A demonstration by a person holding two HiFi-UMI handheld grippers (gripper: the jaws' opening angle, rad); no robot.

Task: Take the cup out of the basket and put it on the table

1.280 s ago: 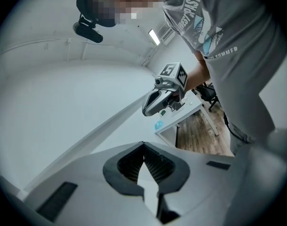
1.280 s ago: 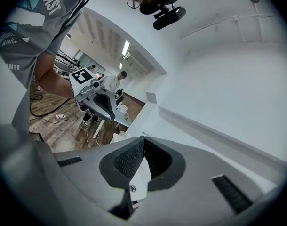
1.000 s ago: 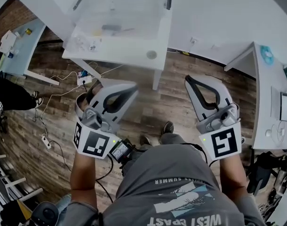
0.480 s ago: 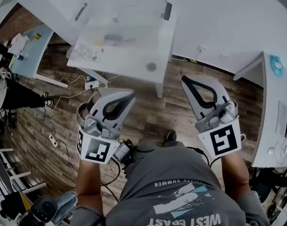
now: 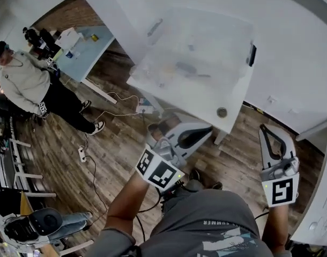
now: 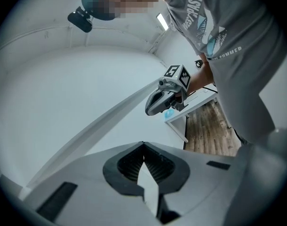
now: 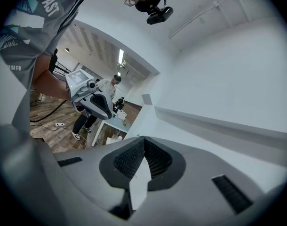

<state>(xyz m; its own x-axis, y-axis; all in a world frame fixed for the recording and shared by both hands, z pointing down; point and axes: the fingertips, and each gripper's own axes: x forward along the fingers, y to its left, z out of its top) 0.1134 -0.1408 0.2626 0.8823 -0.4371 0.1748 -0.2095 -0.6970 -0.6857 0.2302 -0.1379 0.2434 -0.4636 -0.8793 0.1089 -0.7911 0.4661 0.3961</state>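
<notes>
The white rectangular surface stands ahead of the person and carries a clear plastic basket. The cup is presumably inside, too blurred to pick out. The left gripper, jaws closed on nothing, points at the surface's near edge and looks nearer. The right gripper, likewise closed and empty, hangs off beyond the corner.

A surface stands ahead, carrying a basket (its contents are too blurred to name). The left hand-held gripper hovers before the surface's near edge, the right hand-held gripper further right, above the floor. A person stands far left.
</notes>
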